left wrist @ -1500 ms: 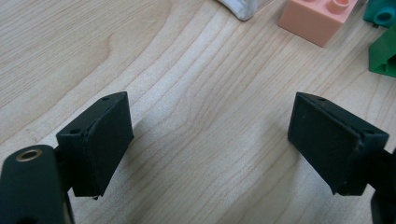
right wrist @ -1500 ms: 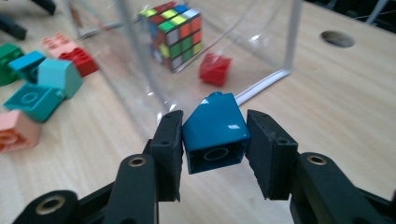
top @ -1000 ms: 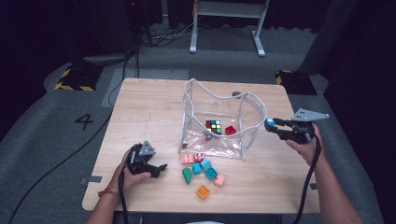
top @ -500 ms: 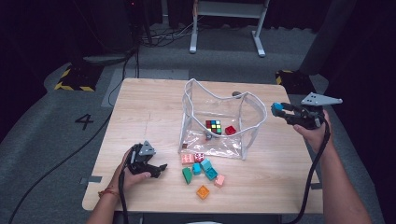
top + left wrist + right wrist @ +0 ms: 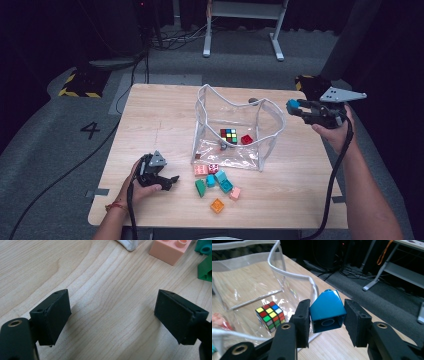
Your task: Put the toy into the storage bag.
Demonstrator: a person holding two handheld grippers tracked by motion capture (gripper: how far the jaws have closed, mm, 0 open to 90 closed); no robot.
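A clear plastic bag (image 5: 235, 130) with a white rim stands open in the middle of the table (image 5: 150, 115). Inside lie a colour cube (image 5: 229, 135) (image 5: 270, 315) and a red brick (image 5: 246, 139). My right gripper (image 5: 295, 106) (image 5: 327, 322) hovers at the bag's right rim, shut on a blue sloped brick (image 5: 327, 310) (image 5: 292, 104). My left gripper (image 5: 167, 181) (image 5: 112, 317) rests open on the wood at the front left, nothing between its pads. A pink brick (image 5: 171, 250) and a green brick (image 5: 205, 268) lie just beyond it.
Several loose bricks lie in front of the bag: pink (image 5: 201, 170), green (image 5: 200, 187), teal (image 5: 223, 181) and orange (image 5: 217, 205). A metal frame (image 5: 242, 25) stands on the floor behind the table. Cables trail from both grippers over the table's front edge.
My right gripper has risen with the blue brick and drifted a little right, from beside the bag's right wall to above its rim. The left gripper has stayed put.
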